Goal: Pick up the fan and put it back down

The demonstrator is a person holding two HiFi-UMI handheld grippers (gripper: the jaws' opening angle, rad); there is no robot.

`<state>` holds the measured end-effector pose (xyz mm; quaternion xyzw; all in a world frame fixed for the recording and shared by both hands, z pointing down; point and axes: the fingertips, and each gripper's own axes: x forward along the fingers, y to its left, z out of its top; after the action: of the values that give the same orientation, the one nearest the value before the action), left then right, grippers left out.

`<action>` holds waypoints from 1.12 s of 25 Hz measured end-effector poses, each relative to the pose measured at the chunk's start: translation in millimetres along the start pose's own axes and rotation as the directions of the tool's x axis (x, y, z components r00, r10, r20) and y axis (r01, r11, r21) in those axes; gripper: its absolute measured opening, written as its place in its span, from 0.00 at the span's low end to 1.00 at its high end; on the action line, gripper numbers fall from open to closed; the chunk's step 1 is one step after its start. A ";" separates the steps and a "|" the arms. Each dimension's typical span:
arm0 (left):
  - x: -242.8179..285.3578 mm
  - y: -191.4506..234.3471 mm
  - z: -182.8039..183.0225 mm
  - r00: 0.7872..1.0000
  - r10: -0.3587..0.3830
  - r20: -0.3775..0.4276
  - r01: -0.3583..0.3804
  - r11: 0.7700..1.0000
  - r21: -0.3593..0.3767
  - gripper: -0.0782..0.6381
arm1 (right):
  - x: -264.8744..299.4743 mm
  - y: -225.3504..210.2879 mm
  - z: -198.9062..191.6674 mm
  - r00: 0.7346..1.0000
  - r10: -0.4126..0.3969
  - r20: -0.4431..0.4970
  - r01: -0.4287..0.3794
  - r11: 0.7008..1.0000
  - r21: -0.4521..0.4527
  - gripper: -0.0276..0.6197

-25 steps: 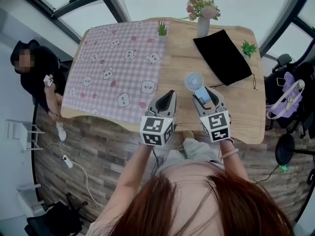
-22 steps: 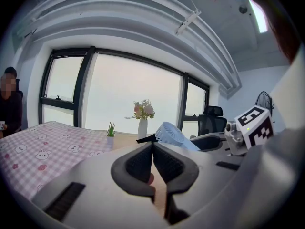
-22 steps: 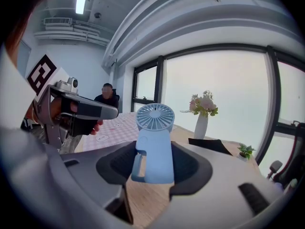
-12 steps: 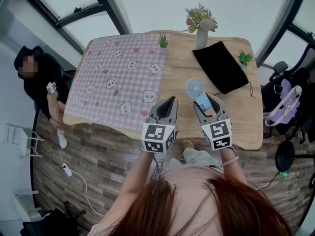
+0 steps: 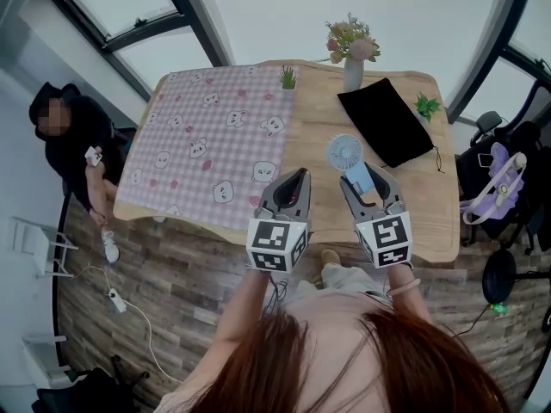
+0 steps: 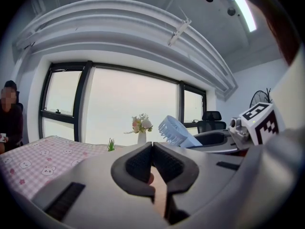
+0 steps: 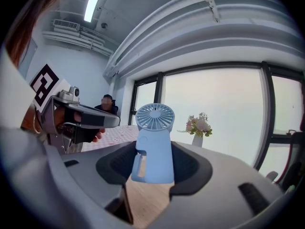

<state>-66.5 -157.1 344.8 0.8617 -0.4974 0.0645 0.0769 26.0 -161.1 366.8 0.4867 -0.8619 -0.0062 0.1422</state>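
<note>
Beyond gripped fan [image 5: 342, 152]: black pouch [image 5: 385, 120], vase [image 5: 353, 72].

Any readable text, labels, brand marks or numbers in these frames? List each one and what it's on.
None: no view shows a readable word or number.
Cubes on the left gripper and right gripper: square black-and-white marker patterns only, no letters or digits.
On the fan: plain blue, no brand or label visible.
On the tablecloth: animal-face print, no words.
On the black pouch: no print visible.
</note>
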 end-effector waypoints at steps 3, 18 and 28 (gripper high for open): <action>-3.5 -1.9 6.4 1.000 -0.003 0.013 0.003 1.000 0.008 0.13 | -5.6 -0.2 6.8 1.000 -0.010 0.015 0.010 1.000 -0.004 0.37; -10.3 -13.0 21.4 0.999 -0.009 0.043 0.008 1.000 0.029 0.13 | -21.4 -4.7 21.5 0.998 -0.037 0.059 0.039 0.999 -0.021 0.37; -10.2 -13.4 21.4 0.999 -0.010 0.036 0.009 1.000 0.029 0.13 | -22.8 -5.0 22.7 0.997 -0.044 0.060 0.045 0.999 -0.019 0.37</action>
<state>-59.3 -146.1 321.0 0.8661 -0.4936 0.0558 0.0560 35.5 -147.5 338.8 0.5037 -0.8547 -0.0329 0.1213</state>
